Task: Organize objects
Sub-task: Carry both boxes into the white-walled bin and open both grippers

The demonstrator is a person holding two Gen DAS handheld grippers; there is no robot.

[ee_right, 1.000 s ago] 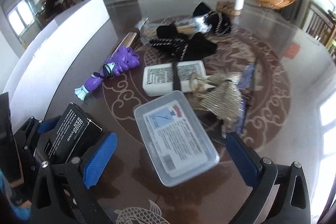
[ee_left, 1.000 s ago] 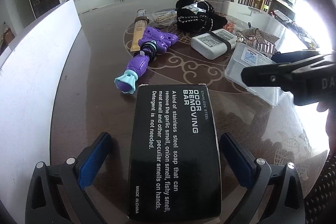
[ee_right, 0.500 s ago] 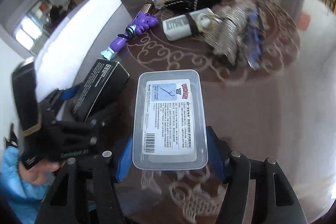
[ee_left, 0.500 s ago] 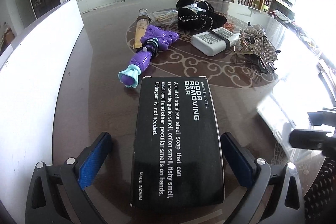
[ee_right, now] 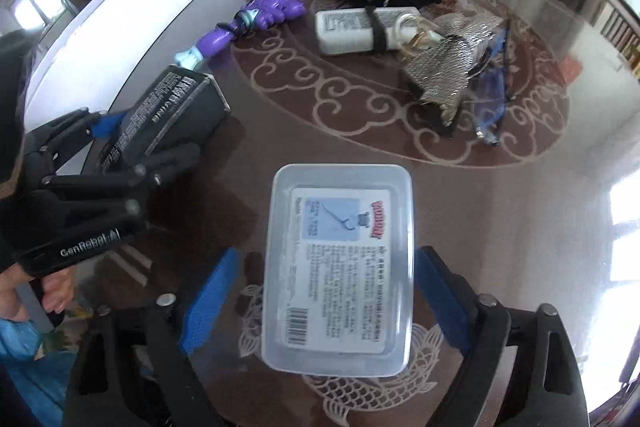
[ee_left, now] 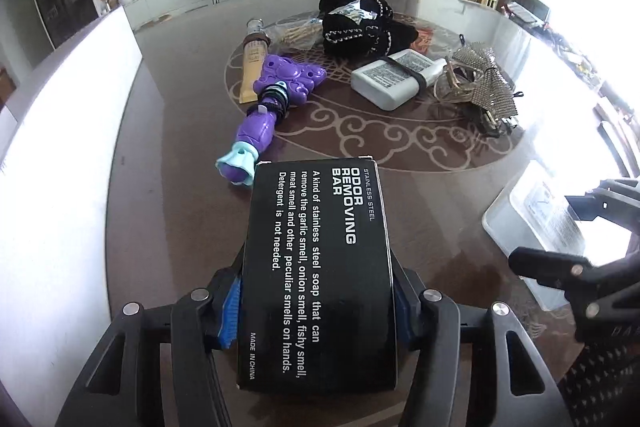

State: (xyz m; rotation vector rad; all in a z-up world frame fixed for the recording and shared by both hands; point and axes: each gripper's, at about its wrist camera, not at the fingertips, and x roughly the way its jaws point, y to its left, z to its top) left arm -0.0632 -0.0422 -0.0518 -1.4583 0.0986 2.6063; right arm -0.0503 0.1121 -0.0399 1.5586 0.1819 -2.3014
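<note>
My left gripper (ee_left: pixel 318 311) is shut on a black box printed "Odor Removing Bar" (ee_left: pixel 316 267), its blue pads pressed to both long sides. The box also shows in the right wrist view (ee_right: pixel 168 115), held by that gripper. A clear plastic box with a blue label (ee_right: pixel 340 267) lies on the table between the fingers of my right gripper (ee_right: pixel 320 299). The jaws stand open, with a gap on the left side. The clear box shows in the left wrist view (ee_left: pixel 540 223) at the right, partly behind the right gripper.
On the brown glass table (ee_left: pixel 180 187) lie a purple toy (ee_left: pixel 272 99), a tan tube (ee_left: pixel 252 67), a white charger (ee_left: pixel 396 79), black cloth (ee_left: pixel 360 23), a glittery pouch (ee_left: pixel 488 87) and blue glasses (ee_right: pixel 492 91). A white board (ee_left: pixel 60 167) stands along the left edge.
My left gripper has closed on the black box. My right gripper, shut on the clear box half a second ago, has opened around it near the table's front.
</note>
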